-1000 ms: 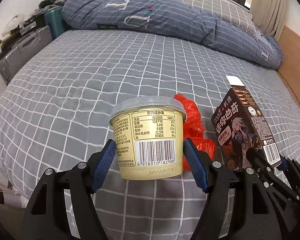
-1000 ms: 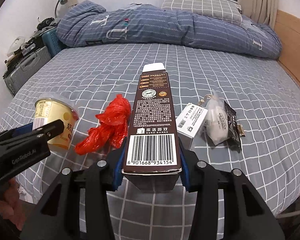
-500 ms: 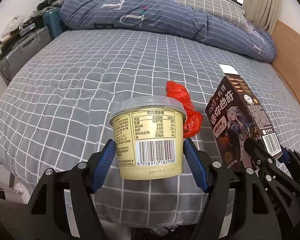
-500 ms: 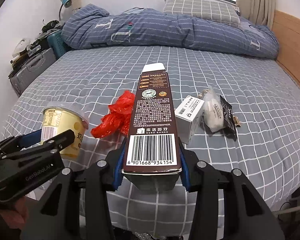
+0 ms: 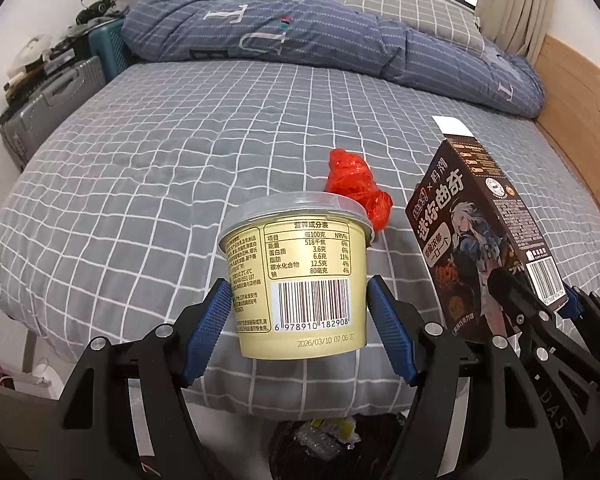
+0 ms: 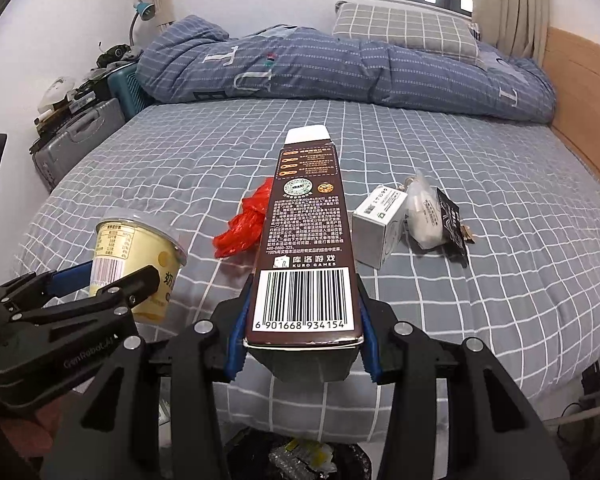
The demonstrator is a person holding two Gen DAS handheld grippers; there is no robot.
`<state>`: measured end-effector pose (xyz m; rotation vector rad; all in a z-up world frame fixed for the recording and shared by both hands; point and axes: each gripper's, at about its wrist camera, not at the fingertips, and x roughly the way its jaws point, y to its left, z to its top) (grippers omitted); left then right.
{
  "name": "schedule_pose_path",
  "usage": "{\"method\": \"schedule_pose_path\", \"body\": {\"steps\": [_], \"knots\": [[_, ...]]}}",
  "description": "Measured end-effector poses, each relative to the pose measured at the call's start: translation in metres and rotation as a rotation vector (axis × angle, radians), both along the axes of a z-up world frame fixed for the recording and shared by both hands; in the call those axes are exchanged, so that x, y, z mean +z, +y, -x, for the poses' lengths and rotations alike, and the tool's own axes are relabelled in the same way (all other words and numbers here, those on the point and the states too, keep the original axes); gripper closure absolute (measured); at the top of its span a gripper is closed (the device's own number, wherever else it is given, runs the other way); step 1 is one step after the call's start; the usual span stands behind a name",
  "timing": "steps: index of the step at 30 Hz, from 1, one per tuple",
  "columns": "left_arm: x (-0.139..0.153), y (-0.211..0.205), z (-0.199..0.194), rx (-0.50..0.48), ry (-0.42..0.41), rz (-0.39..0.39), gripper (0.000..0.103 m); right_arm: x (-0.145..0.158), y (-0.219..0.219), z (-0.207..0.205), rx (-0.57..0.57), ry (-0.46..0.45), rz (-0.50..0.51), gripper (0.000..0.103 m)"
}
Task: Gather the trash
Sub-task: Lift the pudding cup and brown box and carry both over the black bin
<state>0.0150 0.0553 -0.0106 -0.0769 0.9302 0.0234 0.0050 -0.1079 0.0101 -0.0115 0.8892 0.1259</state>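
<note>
My left gripper (image 5: pixel 300 312) is shut on a pale yellow yogurt cup (image 5: pixel 298 276), its blue pads pressed against both sides, held upright above the bed's front edge. The right gripper (image 6: pixel 302 320) is shut on a long brown cookie box (image 6: pixel 306 240) that points away from me, barcode end nearest. The cup (image 6: pixel 134 256) and left gripper (image 6: pixel 100 292) show at the left of the right wrist view. The box (image 5: pixel 480 248) shows at the right of the left wrist view. A crumpled red plastic bag (image 5: pixel 356 188) lies on the grey checked bed (image 5: pixel 148 184).
A small white box (image 6: pixel 380 220), a clear packet (image 6: pixel 424 216) and a dark wrapper (image 6: pixel 452 220) lie on the bed at the right. A dark bin with trash (image 6: pixel 300 460) sits below the bed's edge. A blue quilt (image 5: pixel 300 48) and suitcases (image 5: pixel 48 104) are behind.
Both grippers have drawn back from the bed with the cup and the box still held. The bed's front edge and the bin below it have come into view.
</note>
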Motion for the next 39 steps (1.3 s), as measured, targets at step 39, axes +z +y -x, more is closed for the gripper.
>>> {"method": "schedule_pose_path", "body": {"steps": [39], "knots": [[-0.055,-0.035,0.128,-0.093,0.128,0.0,0.034,-0.038,-0.019,0.16,0.033,0.12,-0.001,0.06]]}}
